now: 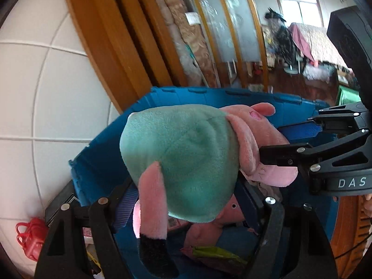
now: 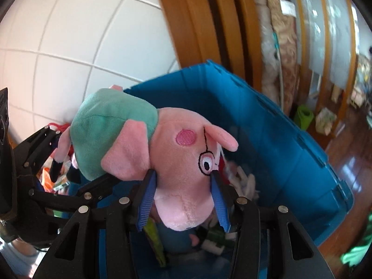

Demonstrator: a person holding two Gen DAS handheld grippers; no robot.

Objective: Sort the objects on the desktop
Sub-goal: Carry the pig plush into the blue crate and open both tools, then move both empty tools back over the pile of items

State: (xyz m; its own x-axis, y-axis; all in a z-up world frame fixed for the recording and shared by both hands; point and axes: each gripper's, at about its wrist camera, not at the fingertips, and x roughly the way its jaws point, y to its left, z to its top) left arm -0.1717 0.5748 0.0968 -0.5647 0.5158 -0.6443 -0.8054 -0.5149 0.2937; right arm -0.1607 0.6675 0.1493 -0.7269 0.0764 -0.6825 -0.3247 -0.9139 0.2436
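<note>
A pink plush pig in a green shirt hangs above an open blue bin, held from two sides. In the right wrist view the right gripper has its two blue-padded fingers pressed into the pig's snout, one pad on each side of the muzzle, just below the eye and the round cheek patch. The head points toward the camera and the green body trails away up and to the left, toward the left gripper, whose black frame shows at the left edge by the pig's leg.

In the left wrist view the pig's green body fills the space between the left gripper's fingers. They stand wide apart with the shirt bulging between them; one ribbed blue pad lies against the body's lower left side beside a pink leg with a black foot, while the other finger is mostly hidden behind the plush, so contact there cannot be told for sure. The right gripper comes in from the right and pinches the pig's head.

Inside the bin lie other soft toys and packets, among them something pink and a green wrapper. White tiled wall and wooden door frames stand behind the bin.
</note>
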